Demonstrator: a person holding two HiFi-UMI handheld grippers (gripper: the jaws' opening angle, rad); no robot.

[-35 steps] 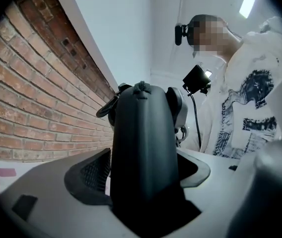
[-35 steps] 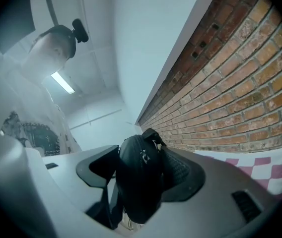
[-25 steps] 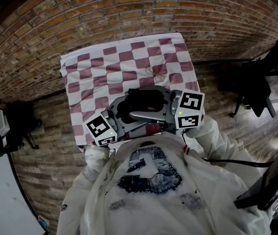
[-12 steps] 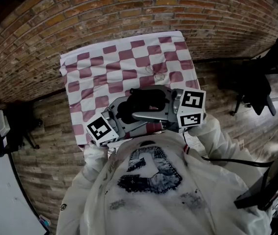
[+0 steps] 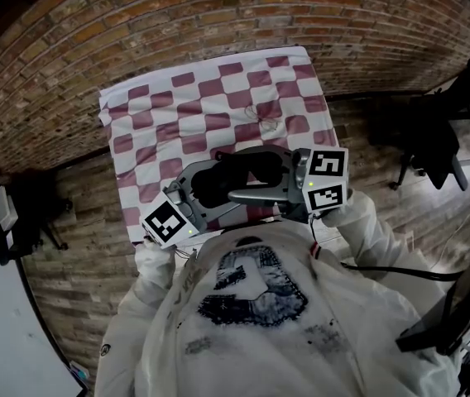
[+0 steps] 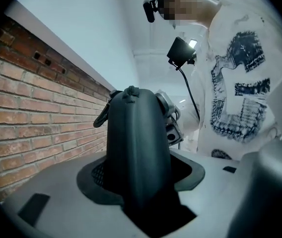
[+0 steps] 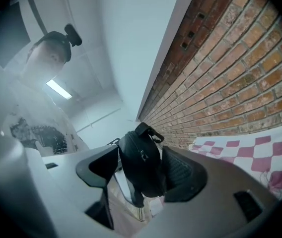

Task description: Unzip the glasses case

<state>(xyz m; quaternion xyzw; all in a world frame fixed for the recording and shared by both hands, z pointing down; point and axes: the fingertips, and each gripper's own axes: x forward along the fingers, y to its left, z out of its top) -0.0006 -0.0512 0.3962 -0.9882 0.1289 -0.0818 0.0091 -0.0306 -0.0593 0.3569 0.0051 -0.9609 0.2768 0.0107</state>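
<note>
Left gripper (image 5: 195, 195), right gripper (image 5: 285, 184) (facing), clamping case (image 5: 237, 174)

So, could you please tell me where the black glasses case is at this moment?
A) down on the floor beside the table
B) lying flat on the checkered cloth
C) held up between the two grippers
C: the glasses case is clamped at one end by the left gripper and at the other by the right gripper, lifted clear of the checkered cloth.
</note>
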